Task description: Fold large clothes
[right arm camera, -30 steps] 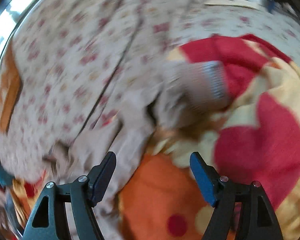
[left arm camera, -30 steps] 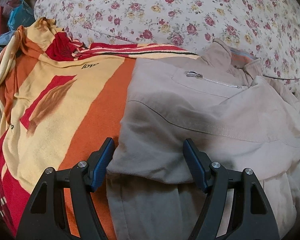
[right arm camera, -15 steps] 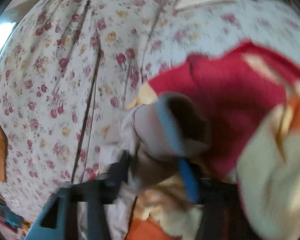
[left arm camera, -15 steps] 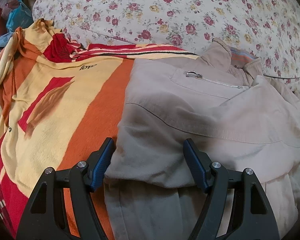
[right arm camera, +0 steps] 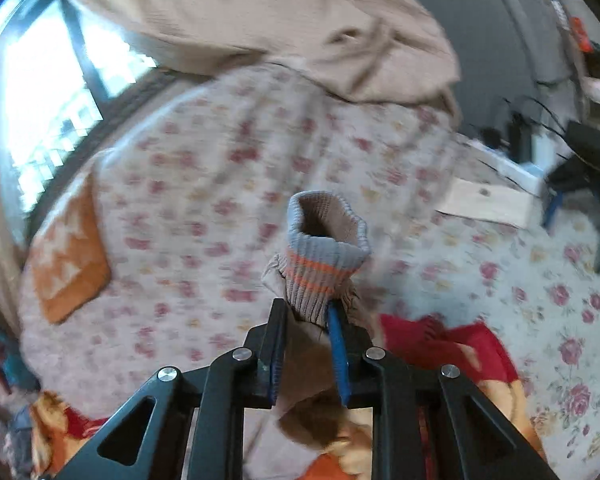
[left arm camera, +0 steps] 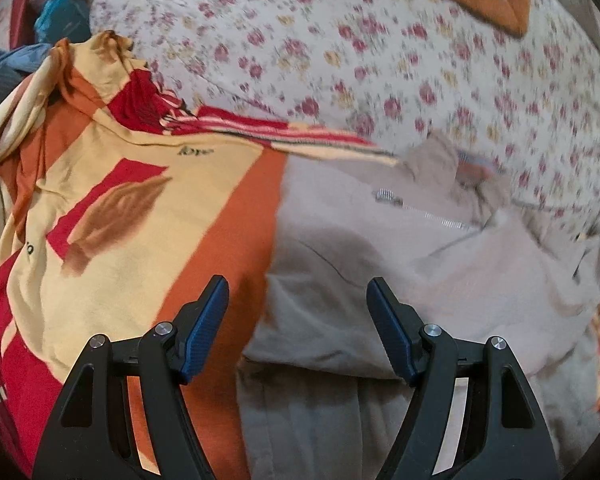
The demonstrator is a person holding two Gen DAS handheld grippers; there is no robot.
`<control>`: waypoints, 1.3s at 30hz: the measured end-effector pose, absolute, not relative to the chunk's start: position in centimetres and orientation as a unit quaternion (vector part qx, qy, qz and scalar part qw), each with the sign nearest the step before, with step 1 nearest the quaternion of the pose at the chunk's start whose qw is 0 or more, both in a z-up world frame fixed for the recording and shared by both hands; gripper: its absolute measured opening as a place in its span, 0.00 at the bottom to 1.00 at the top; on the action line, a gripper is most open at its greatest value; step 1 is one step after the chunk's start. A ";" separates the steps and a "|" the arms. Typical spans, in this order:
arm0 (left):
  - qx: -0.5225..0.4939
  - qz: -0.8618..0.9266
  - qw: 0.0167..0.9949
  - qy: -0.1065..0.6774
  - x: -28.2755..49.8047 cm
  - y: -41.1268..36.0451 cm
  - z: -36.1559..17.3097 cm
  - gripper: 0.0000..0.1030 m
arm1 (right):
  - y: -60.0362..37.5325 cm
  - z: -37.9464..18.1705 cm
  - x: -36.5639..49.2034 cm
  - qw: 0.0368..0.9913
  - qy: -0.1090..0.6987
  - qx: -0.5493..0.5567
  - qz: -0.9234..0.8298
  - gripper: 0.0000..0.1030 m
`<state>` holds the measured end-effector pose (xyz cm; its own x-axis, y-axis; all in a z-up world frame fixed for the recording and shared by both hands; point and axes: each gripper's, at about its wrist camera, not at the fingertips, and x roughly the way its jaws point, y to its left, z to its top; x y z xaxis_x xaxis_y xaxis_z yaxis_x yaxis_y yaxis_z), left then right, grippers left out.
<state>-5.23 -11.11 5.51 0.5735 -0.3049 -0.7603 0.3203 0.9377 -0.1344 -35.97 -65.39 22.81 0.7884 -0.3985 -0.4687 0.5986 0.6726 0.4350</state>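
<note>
A beige zip jacket (left arm camera: pixel 400 280) lies partly folded on an orange, yellow and red blanket (left arm camera: pixel 140 216) on the bed. My left gripper (left arm camera: pixel 298 304) is open and hovers just above the jacket's folded lower edge, holding nothing. My right gripper (right arm camera: pixel 306 320) is shut on the jacket's ribbed sleeve cuff (right arm camera: pixel 324 256), grey with orange stripes, and holds it lifted above the bed; the sleeve hangs down between the fingers.
A floral bedspread (left arm camera: pixel 380 52) covers the bed behind the jacket. An orange patterned cushion (right arm camera: pixel 70 256) lies at the left in the right wrist view. Beige bedding (right arm camera: pixel 280 12) is heaped at the head. A window (right arm camera: pixel 48 92) and dark furniture (right arm camera: pixel 580 152) stand beyond.
My right gripper closed on the sleeve cuff and lifted it up off the blanket. My left gripper stayed open and tilted up slightly over the jacket.
</note>
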 end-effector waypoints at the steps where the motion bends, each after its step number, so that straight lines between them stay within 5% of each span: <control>1: 0.003 -0.178 0.888 0.423 -5.2 -10.8 5.8 0.70 | -64.3 23.7 -35.6 0.906 0.170 0.287 -0.260 0.12; 9: -0.018 -0.178 0.885 0.429 -4.9 -9.5 6.0 0.70 | -54.6 28.6 -29.2 0.946 0.202 0.191 -0.165 0.06; 16: -0.027 -0.186 0.883 0.430 -5.2 -9.0 6.3 0.70 | -53.4 19.5 -26.9 0.905 0.322 0.225 -0.161 0.14; 18: -0.028 -0.188 0.881 0.433 -5.2 -9.2 6.2 0.70 | -51.9 15.7 -25.7 0.889 0.381 0.196 -0.162 0.31; 19: -0.026 -0.188 0.881 0.434 -5.2 -9.3 6.1 0.70 | -51.4 14.2 -25.2 0.884 0.398 0.185 -0.161 0.48; 20: -0.023 -0.188 0.881 0.434 -5.2 -9.4 6.0 0.70 | -50.8 12.6 -24.7 0.881 0.412 0.172 -0.158 0.52; 28: -0.009 -0.186 0.878 0.441 -4.9 -10.1 5.3 0.70 | -51.6 2.8 -19.6 0.826 0.512 0.020 -0.236 0.52; 30: -0.007 -0.187 0.878 0.440 -4.8 -10.3 5.3 0.70 | -53.7 1.8 -19.6 0.820 0.518 0.051 -0.239 0.40; 31: -0.007 -0.188 0.878 0.440 -4.8 -10.4 5.3 0.70 | -54.5 2.0 -20.0 0.821 0.513 0.069 -0.239 0.26; 32: -0.007 -0.189 0.878 0.439 -4.8 -10.4 5.4 0.70 | -55.4 2.9 -20.9 0.831 0.493 0.104 -0.237 0.22; 39: -0.031 -0.191 0.883 0.427 -5.0 -9.6 6.4 0.70 | -57.2 15.7 -27.0 0.904 0.311 0.259 -0.136 0.18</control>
<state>-5.01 -9.58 6.37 0.5628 -0.3633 -0.7425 0.3107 0.9253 -0.2173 -26.97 -57.25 15.73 0.7692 -0.0844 -0.6334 0.4064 0.8295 0.3831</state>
